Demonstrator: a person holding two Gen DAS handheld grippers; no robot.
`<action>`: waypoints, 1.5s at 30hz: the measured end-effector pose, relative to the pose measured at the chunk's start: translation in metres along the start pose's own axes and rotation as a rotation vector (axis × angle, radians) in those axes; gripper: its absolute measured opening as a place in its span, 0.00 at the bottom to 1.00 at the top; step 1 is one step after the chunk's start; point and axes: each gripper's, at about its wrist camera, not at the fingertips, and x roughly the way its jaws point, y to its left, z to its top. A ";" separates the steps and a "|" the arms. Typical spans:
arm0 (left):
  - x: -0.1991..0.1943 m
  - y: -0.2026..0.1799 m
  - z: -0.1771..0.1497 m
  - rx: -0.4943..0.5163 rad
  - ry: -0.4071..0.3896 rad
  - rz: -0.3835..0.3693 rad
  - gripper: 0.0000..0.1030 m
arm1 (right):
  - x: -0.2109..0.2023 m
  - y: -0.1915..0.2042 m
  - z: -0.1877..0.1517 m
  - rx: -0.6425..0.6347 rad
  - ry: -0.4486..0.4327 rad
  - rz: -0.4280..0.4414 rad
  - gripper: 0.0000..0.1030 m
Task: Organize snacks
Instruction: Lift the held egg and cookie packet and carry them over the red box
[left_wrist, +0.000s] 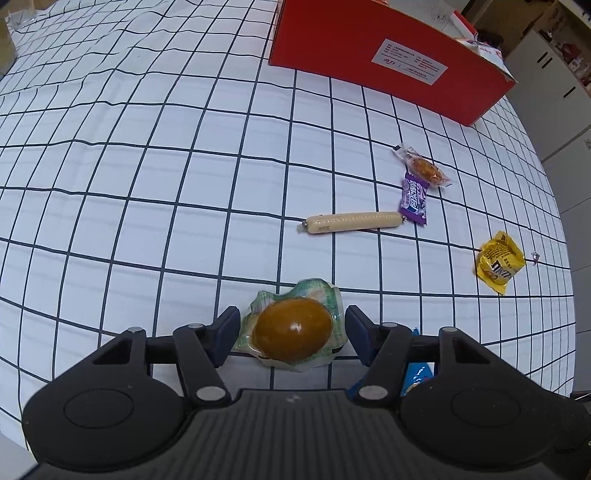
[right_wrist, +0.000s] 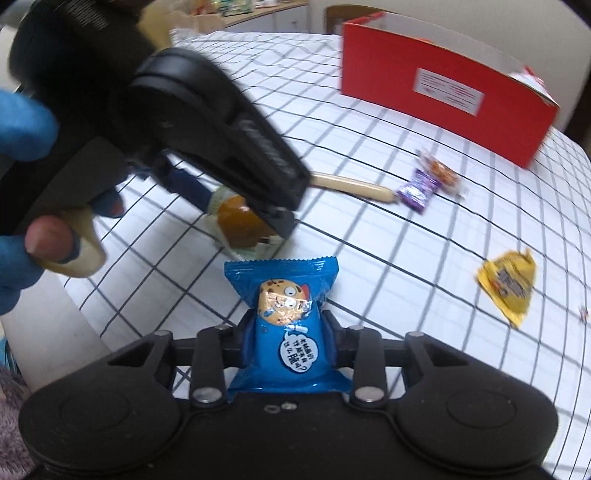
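Note:
My left gripper (left_wrist: 291, 332) has its fingers on both sides of a brown egg in a clear green-printed packet (left_wrist: 293, 328) on the checked cloth; the pads sit at the packet's edges and I cannot tell if they press it. It also shows in the right wrist view (right_wrist: 236, 221). My right gripper (right_wrist: 288, 332) is shut on a blue cookie packet (right_wrist: 286, 317), held above the cloth. A sausage stick (left_wrist: 352, 222), a purple candy (left_wrist: 414, 199), an orange snack in clear wrap (left_wrist: 424, 168) and a yellow packet (left_wrist: 498, 263) lie further out.
A red cardboard box (left_wrist: 373, 55) stands at the far side of the table, open at the top. The table edge curves along the right. The left gripper's body (right_wrist: 207, 122) fills the upper left of the right wrist view.

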 end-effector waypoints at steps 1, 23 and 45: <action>-0.001 0.000 -0.001 0.000 0.000 0.005 0.50 | -0.001 -0.003 -0.001 0.019 -0.002 -0.005 0.31; -0.025 0.004 -0.016 -0.019 0.007 -0.041 0.47 | -0.038 -0.032 -0.007 0.282 -0.082 -0.016 0.30; -0.085 -0.014 0.019 0.035 -0.130 -0.092 0.47 | -0.094 -0.048 0.049 0.236 -0.219 -0.102 0.30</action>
